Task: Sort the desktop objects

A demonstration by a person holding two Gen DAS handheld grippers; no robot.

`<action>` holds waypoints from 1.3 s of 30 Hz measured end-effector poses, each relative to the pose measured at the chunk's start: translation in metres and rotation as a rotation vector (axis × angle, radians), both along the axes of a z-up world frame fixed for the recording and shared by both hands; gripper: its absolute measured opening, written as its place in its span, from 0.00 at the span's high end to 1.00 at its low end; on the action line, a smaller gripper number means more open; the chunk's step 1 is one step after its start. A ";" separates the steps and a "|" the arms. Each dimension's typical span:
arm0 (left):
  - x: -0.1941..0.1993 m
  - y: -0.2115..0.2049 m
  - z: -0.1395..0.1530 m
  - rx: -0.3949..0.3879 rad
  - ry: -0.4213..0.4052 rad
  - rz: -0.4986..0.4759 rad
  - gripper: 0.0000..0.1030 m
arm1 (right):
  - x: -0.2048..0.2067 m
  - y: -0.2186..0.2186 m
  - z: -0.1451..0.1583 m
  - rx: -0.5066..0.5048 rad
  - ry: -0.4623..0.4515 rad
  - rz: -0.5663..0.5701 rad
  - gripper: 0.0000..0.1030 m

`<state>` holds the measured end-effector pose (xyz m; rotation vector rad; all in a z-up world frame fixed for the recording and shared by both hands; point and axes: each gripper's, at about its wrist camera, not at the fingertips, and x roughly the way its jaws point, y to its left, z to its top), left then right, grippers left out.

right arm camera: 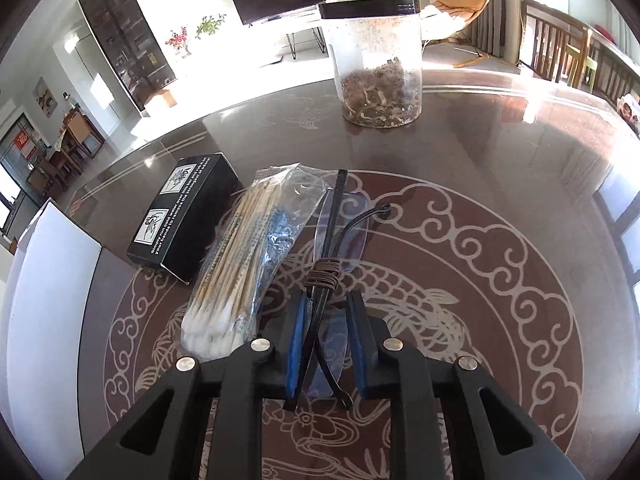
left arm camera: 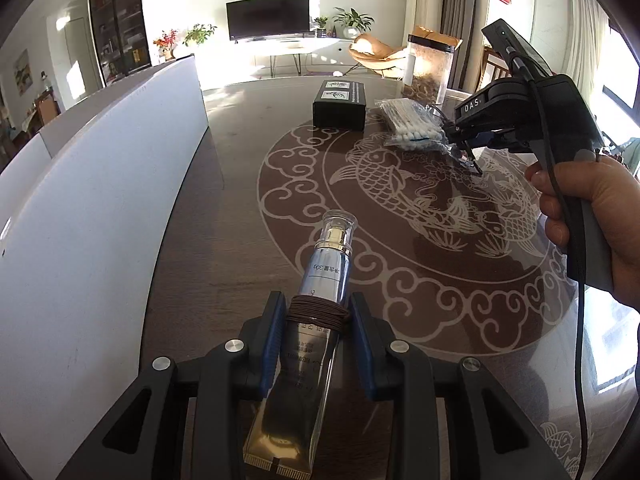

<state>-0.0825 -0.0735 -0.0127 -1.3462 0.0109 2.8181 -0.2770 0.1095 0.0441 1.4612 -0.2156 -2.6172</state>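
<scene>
Left wrist view: one left gripper [left arm camera: 316,332] is clamped on one silver tube [left arm camera: 320,280] wound with brown cord, held over the table [left arm camera: 224,240]. Far off lie one black box [left arm camera: 340,106] and, just right of it, one bag of cotton swabs [left arm camera: 412,128]; one jar [left arm camera: 434,64] stands beyond. One hand [left arm camera: 588,220] holds the right gripper [left arm camera: 470,156].

Right wrist view: one right gripper [right arm camera: 326,344], jaws close together, has one pair of glasses [right arm camera: 332,240] between them; whether the pads press it I cannot tell. Left of the glasses lie the swabs [right arm camera: 240,260], then the box [right arm camera: 184,220]
</scene>
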 end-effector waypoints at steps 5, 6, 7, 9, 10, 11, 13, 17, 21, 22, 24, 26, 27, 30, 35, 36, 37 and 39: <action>0.000 0.000 0.000 0.000 0.000 0.000 0.69 | 0.044 0.008 0.002 0.075 0.034 0.112 0.93; 0.000 0.000 0.000 0.000 0.000 0.000 0.69 | 0.057 0.012 0.002 0.097 0.042 0.137 0.93; 0.000 0.000 0.000 0.000 0.000 0.000 0.69 | 0.071 0.015 0.002 0.110 0.049 0.160 0.93; 0.000 0.000 0.000 -0.001 0.000 0.000 0.69 | 0.104 0.025 0.002 0.121 0.060 0.193 0.93; 0.000 0.000 0.000 -0.002 0.000 0.000 0.69 | 0.121 0.032 0.002 0.115 0.065 0.205 0.93; 0.000 0.000 0.000 -0.001 0.000 0.000 0.69 | 0.138 0.040 0.002 0.104 0.069 0.215 0.93; 0.000 0.000 0.000 0.001 0.000 0.000 0.69 | 0.172 0.059 0.001 0.072 0.078 0.231 0.93; 0.005 0.004 0.000 0.066 0.005 0.000 0.69 | 0.215 0.095 0.001 0.054 0.102 0.232 0.93; 0.015 0.031 0.000 0.049 0.004 -0.007 0.67 | 0.220 0.117 -0.002 0.069 0.103 0.226 0.71; 0.016 0.036 0.000 0.031 0.002 -0.003 0.64 | 0.220 0.120 -0.002 0.075 0.105 0.219 0.48; 0.016 0.043 -0.001 -0.004 -0.009 0.004 0.34 | 0.221 0.122 -0.003 0.104 0.133 0.218 0.22; 0.015 0.044 -0.003 -0.052 -0.022 0.049 0.11 | 0.218 0.118 -0.006 0.145 0.150 0.233 0.21; 0.015 0.041 -0.003 -0.050 -0.025 0.062 0.11 | 0.215 0.116 -0.008 0.153 0.136 0.246 0.21; 0.009 0.032 -0.006 -0.008 -0.054 0.086 0.01 | 0.209 0.105 -0.010 0.184 0.129 0.280 0.20; 0.007 0.030 -0.009 -0.004 -0.064 0.089 0.00 | 0.198 0.104 -0.015 0.180 0.098 0.258 0.00; 0.007 0.030 -0.009 -0.005 -0.063 0.090 0.00 | 0.198 0.104 -0.015 0.184 0.097 0.258 0.00; 0.006 0.030 -0.009 -0.006 -0.063 0.091 0.00 | 0.198 0.104 -0.015 0.184 0.097 0.258 0.00; 0.005 0.031 -0.009 -0.006 -0.063 0.090 0.00 | 0.198 0.104 -0.015 0.184 0.097 0.258 0.00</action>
